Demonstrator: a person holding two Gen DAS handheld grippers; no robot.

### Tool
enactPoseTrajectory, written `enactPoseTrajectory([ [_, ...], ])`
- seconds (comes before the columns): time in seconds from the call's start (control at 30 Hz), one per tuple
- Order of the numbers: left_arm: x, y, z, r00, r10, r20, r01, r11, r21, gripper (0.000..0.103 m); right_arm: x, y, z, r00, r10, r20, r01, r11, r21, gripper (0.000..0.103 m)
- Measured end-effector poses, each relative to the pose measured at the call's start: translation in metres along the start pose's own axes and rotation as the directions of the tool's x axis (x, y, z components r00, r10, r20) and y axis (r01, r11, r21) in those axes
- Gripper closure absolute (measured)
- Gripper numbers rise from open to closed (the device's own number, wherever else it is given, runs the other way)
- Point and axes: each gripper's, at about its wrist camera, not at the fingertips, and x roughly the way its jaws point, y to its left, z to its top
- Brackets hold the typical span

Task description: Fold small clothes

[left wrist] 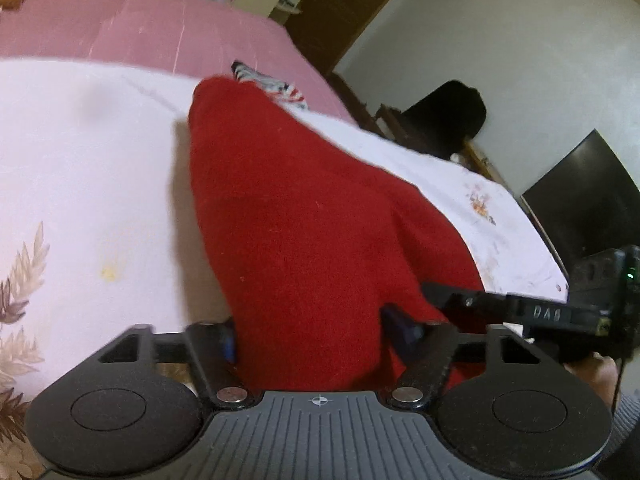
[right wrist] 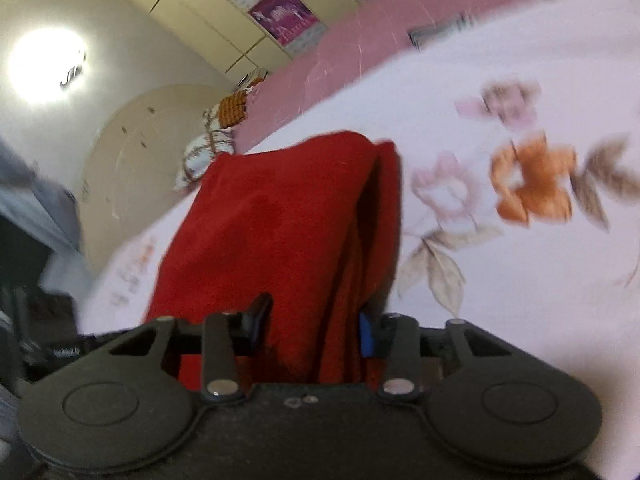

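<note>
A red knit garment [left wrist: 304, 216] lies stretched over the white floral bedsheet [left wrist: 80, 168]. My left gripper [left wrist: 308, 340] is shut on its near edge, the cloth bunched between the two fingers. In the right wrist view the same red garment [right wrist: 280, 232] hangs folded double from my right gripper [right wrist: 316, 328], which is shut on its edge. The right gripper also shows at the right edge of the left wrist view [left wrist: 520, 312], close beside the left one. Both views are motion-blurred.
A striped piece of clothing [left wrist: 272, 84] lies beyond the red garment on the pink mattress [left wrist: 160, 28]. A dark screen [left wrist: 588, 196] and a dark chair [left wrist: 448, 116] stand right of the bed. A wardrobe [right wrist: 224, 20] and a bundle [right wrist: 212, 148] stand behind it.
</note>
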Motion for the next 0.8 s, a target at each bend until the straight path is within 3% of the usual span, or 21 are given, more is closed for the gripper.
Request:
enactPoseTrajectory([
  [0.1,-0.022,-0.003,-0.001,0.999,-0.021,0.04,0.021,1.0,0.006,0.05,-0.009,0.026,-0.003,0.997,-0.063,0.039,0.067,0.993,-0.095,0.069],
  [0.17,-0.04,-0.004,-0.001,0.998,-0.02,0.056,0.019,1.0,0.015,0.05,-0.017,0.04,-0.005,0.996,-0.064,0.067,0.071,0.991,-0.116,0.07],
  [0.43,-0.137,0.029,-0.019,0.992,0.05,0.114,-0.052,0.998,0.018,0.05,-0.021,0.126,-0.022,0.997,0.032,0.066,-0.016,0.973,-0.231,0.07],
  [0.67,-0.218,0.088,-0.052,0.974,0.196,0.115,-0.195,0.981,-0.023,0.05,0.028,0.203,-0.049,0.993,0.117,-0.001,-0.114,0.96,-0.258,0.07],
  [0.8,-0.251,0.127,-0.077,0.964,0.238,0.118,-0.227,0.969,-0.098,0.05,0.058,0.24,-0.071,0.987,0.154,-0.052,-0.162,0.952,-0.259,0.07],
])
